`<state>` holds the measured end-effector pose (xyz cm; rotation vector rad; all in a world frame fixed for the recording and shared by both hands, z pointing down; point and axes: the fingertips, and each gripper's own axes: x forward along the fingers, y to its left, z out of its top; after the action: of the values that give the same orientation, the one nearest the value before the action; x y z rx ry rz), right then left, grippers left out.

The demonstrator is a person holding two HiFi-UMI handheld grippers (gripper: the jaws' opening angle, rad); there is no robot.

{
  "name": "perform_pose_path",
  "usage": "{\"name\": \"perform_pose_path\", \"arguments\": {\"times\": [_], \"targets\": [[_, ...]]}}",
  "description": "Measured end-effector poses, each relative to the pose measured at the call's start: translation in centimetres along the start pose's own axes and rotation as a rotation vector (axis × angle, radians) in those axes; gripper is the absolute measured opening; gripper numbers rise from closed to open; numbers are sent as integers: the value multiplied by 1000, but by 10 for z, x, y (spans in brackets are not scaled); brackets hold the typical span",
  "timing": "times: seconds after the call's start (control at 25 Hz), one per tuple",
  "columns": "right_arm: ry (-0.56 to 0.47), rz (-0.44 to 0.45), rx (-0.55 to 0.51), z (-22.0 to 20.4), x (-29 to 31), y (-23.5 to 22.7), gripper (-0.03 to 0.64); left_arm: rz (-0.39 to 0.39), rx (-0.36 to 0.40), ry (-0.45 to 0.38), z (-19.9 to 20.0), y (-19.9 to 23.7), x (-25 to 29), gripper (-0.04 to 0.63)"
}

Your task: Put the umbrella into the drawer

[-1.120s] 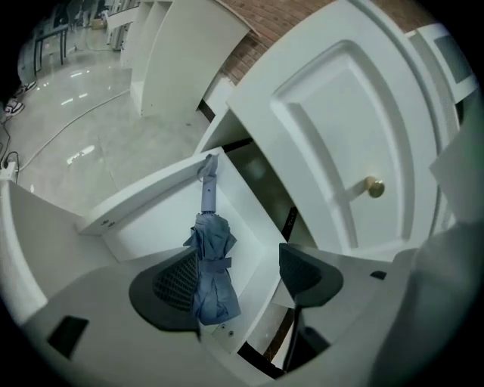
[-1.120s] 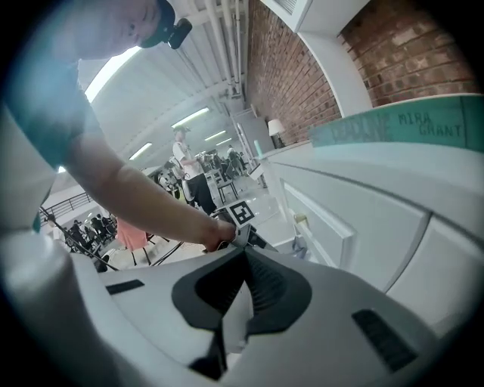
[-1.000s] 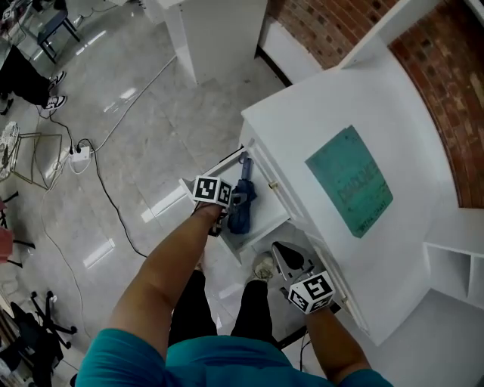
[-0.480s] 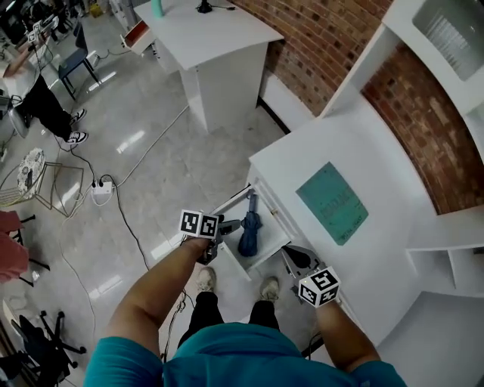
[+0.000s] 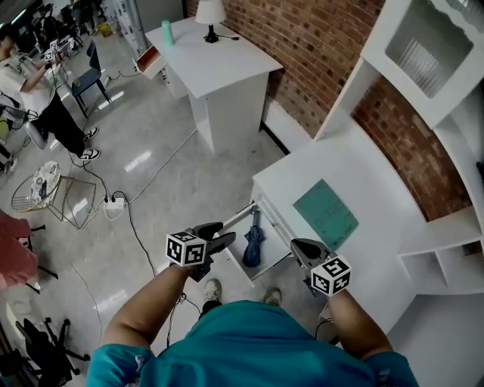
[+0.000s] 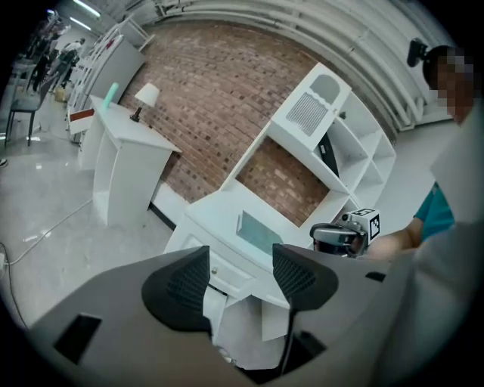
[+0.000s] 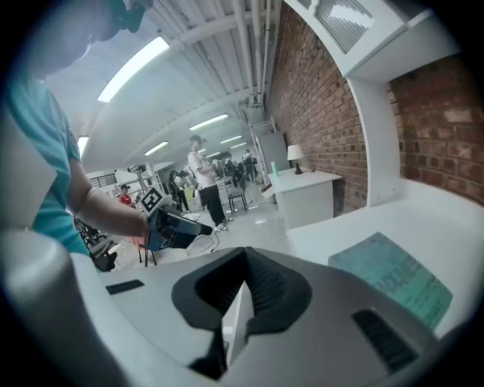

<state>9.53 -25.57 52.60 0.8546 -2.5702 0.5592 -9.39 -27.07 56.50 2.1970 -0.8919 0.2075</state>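
Note:
A folded dark blue umbrella (image 5: 252,240) lies in the open white drawer (image 5: 266,262) of the white cabinet (image 5: 333,170). My left gripper (image 5: 219,233) hangs above and to the left of the drawer. It is open with nothing between its pads (image 6: 187,281), and its jaws have just been closing a little. My right gripper (image 5: 298,245) hovers over the cabinet's front edge, to the right of the drawer, shut with nothing in it. The left gripper view looks past my left gripper (image 6: 240,266) at the cabinet. The right gripper view shows my right gripper (image 7: 243,258) with its pads together.
A teal mat (image 5: 327,213) lies on the cabinet top. A white desk (image 5: 215,57) with a lamp (image 5: 209,11) stands by the brick wall. Cables and a power strip (image 5: 113,202) cross the floor at the left. White shelves (image 5: 442,257) are at the right. People stand far left.
Both grippers have risen away from the drawer. The left one has drawn back from the umbrella to the left. The umbrella stays in the drawer. The head view shows more of the room.

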Motion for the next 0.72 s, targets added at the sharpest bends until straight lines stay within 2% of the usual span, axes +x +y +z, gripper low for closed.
{"name": "perform_pose_path", "arguments": {"times": [0.2, 0.4, 0.72], "targets": [[-20, 8, -40, 32, -16, 2, 23, -19, 58, -96, 12, -30, -37, 205], [-45, 21, -65, 52, -30, 8, 23, -4, 161, -202, 38, -54, -67, 139], [-83, 23, -67, 71, -44, 13, 23, 9, 276, -286, 73, -75, -93, 66]]}}
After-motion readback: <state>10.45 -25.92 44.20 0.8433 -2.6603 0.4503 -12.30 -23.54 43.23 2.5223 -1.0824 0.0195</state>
